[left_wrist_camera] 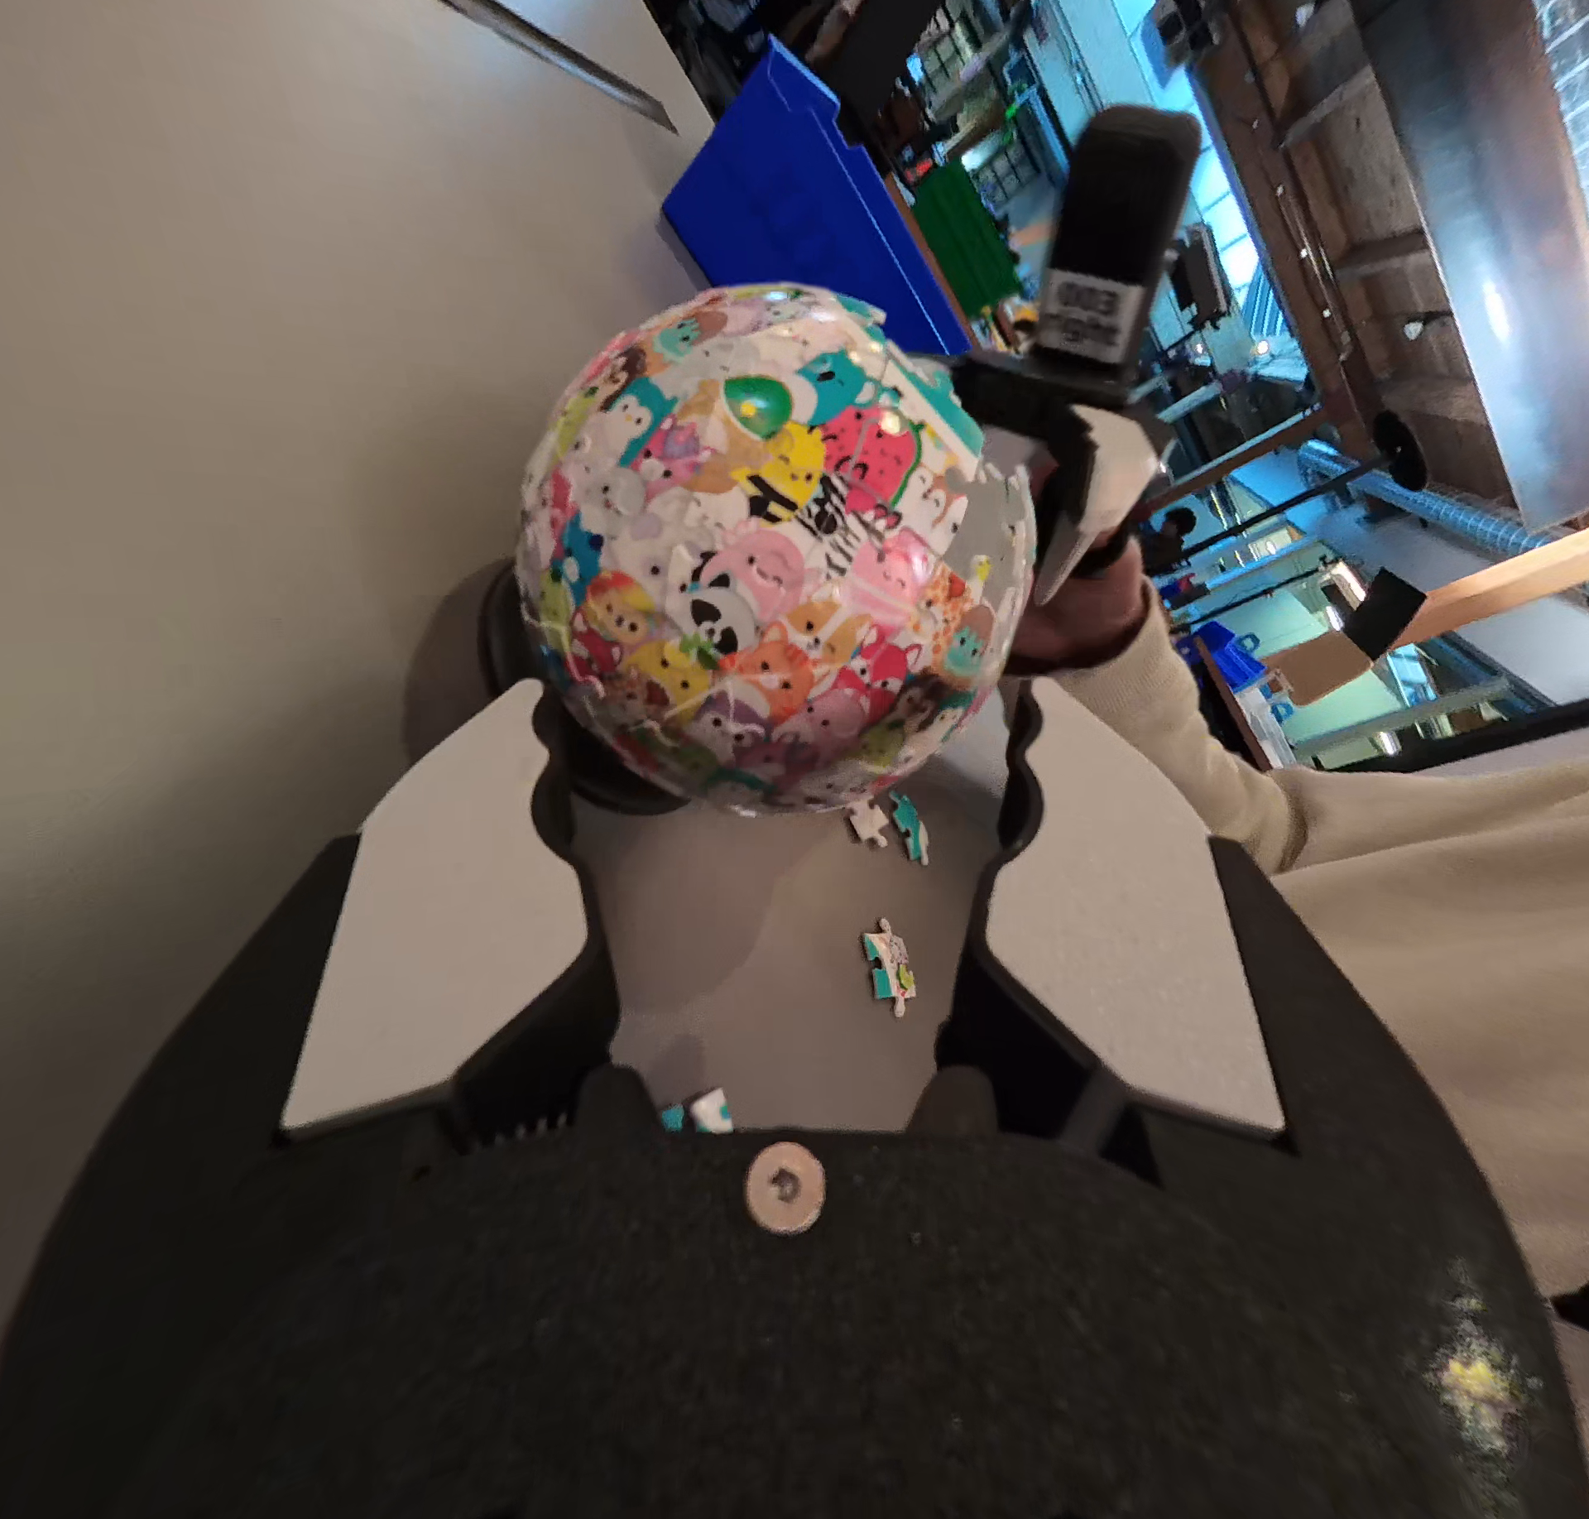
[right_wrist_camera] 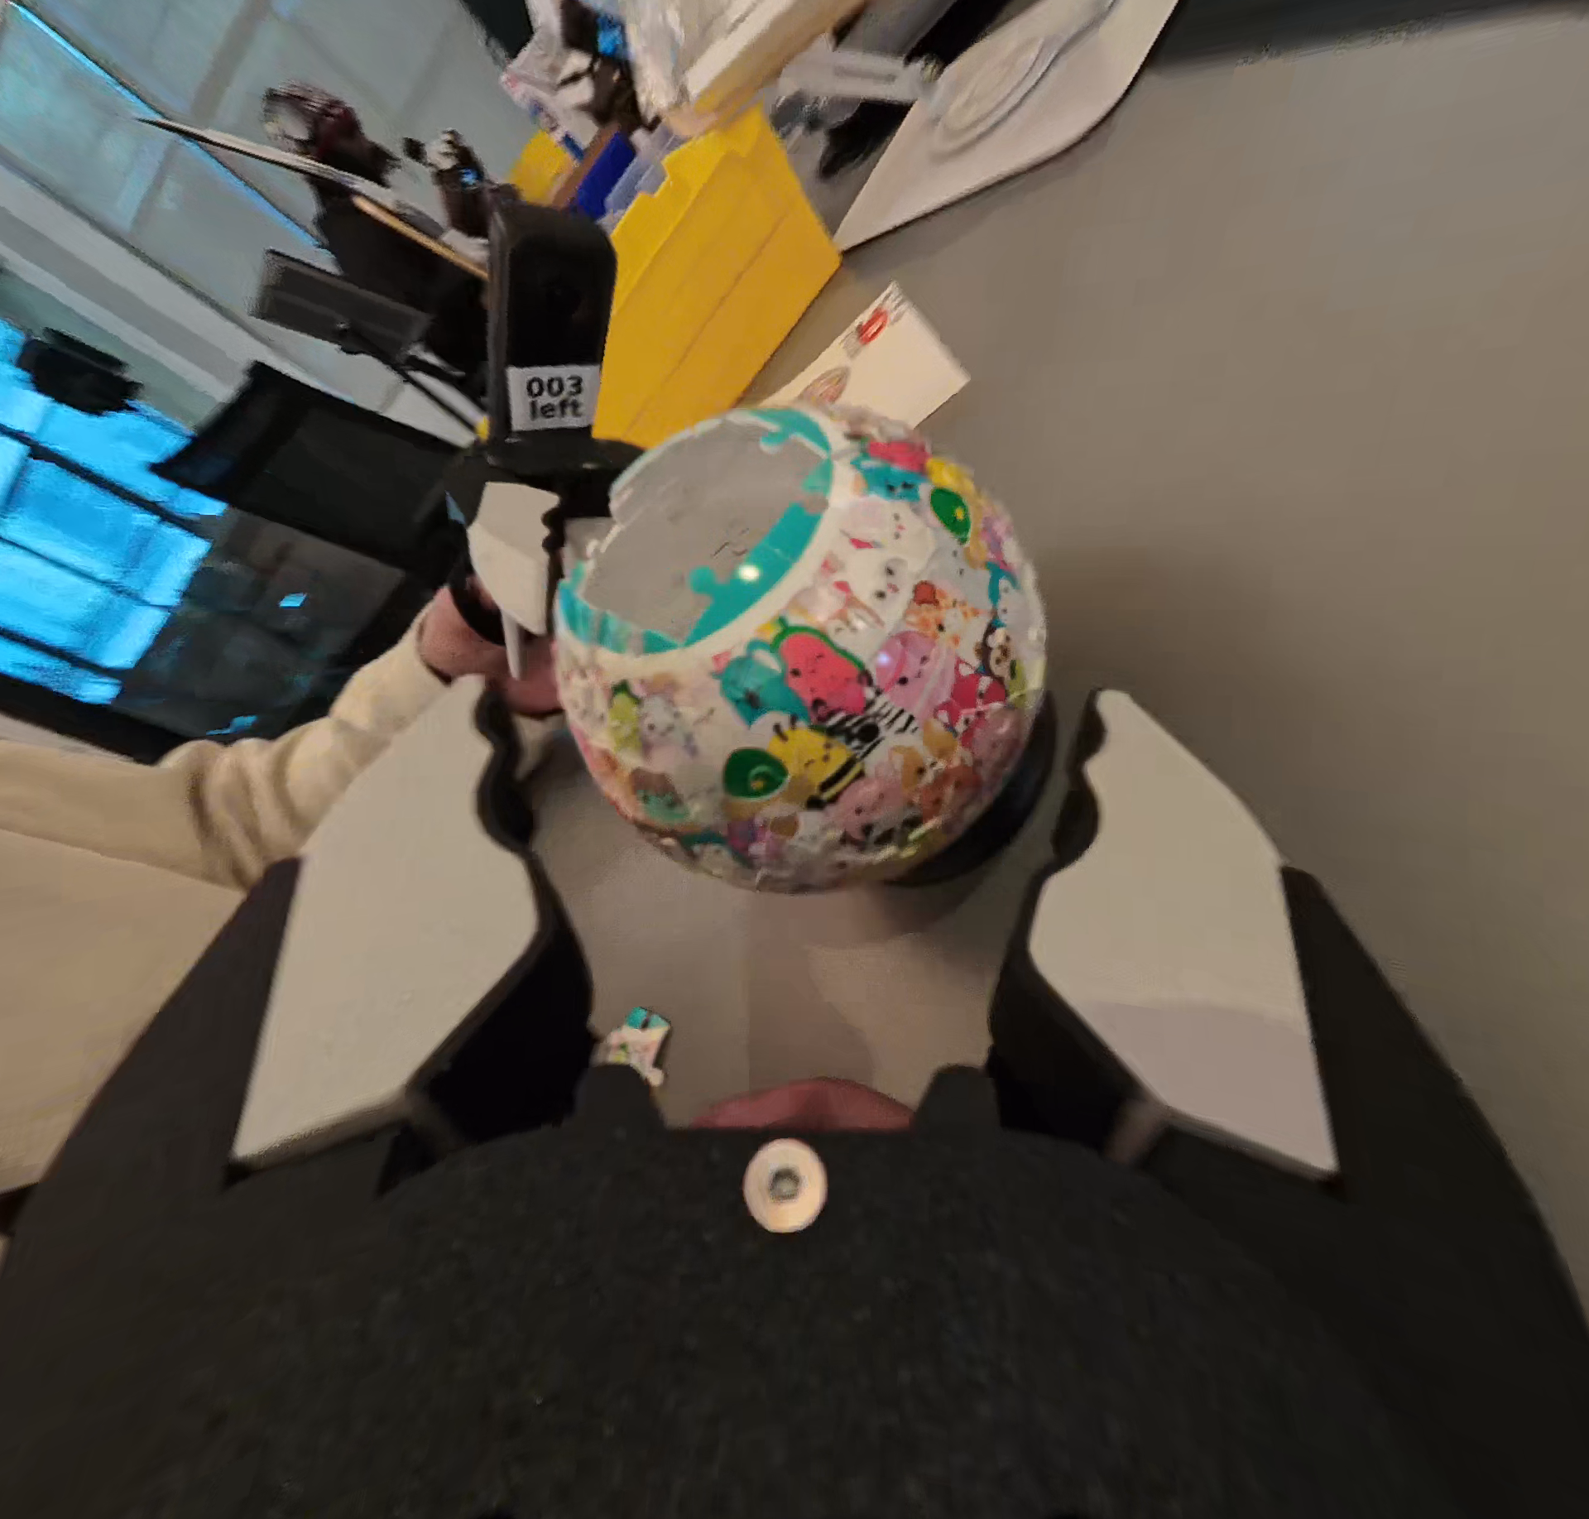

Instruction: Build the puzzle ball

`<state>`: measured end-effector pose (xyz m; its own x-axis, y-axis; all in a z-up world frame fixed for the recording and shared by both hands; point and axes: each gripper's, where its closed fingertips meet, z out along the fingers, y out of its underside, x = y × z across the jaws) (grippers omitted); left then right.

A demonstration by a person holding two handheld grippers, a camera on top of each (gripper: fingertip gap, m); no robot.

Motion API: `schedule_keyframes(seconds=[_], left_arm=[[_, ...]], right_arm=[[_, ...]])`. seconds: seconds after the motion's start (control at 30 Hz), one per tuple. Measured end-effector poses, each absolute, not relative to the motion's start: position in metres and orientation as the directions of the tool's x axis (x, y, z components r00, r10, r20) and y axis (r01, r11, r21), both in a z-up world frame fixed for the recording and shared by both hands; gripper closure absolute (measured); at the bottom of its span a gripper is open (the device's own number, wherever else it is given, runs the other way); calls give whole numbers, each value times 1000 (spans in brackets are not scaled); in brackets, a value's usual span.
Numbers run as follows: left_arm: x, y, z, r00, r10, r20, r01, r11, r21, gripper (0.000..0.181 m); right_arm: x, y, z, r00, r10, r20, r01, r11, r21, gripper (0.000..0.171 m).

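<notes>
Left wrist view: a pale grey table (left_wrist_camera: 215, 360) runs toward a cluttered workshop with a blue bin (left_wrist_camera: 800, 213) at its far edge. The left gripper (left_wrist_camera: 778, 755) has its jaws spread wide, holding nothing. The puzzle ball (left_wrist_camera: 774, 549), covered in bright cartoon animals, sits on a dark stand (left_wrist_camera: 507, 626) just beyond the fingertips and between their lines. Loose puzzle pieces (left_wrist_camera: 890, 966) lie on the table between the jaws. The right gripper (left_wrist_camera: 1062, 523) is at the ball's far right side; I cannot tell from here how its jaws stand.

Right wrist view: the same grey table (right_wrist_camera: 1290, 446), with a yellow bin (right_wrist_camera: 714, 274) and windows behind. The right gripper (right_wrist_camera: 787, 747) is spread wide, empty. The ball (right_wrist_camera: 808, 661) sits just ahead between the fingertips, its open top rimmed in teal. The left gripper (right_wrist_camera: 524, 566) is close against the ball's far left side.
</notes>
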<state>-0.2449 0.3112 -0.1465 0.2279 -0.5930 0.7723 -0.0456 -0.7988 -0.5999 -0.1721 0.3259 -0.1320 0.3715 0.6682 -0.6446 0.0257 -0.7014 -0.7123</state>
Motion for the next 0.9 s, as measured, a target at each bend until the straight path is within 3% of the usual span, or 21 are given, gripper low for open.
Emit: schedule_keyframes(seconds=[0.07, 0.17, 0.27, 0.4, 0.9], left_arm=[[-251, 309, -146, 246, -594, 766, -26, -794, -607, 85], [-256, 303, -151, 280, -602, 748, -49, -787, -615, 85], [-259, 296, -154, 311, -619, 722, -53, -769, -637, 91], [-262, 290, -154, 315, -620, 718, -24, -762, -647, 98], [-247, 281, -160, 282, -622, 731, -72, -773, -630, 98]], right_arm=[[-157, 323, -111, 444, 723, -529, 35, -604, -796, 89], [-154, 303, -82, 516, 811, -275, 106, -379, -919, 171], [-186, 276, -79, 528, 848, -40, 220, -181, -959, 171], [-201, 281, -90, 616, 760, 209, 364, -39, -931, 171], [-212, 285, -102, 598, 772, 215, 391, -47, -919, 171]])
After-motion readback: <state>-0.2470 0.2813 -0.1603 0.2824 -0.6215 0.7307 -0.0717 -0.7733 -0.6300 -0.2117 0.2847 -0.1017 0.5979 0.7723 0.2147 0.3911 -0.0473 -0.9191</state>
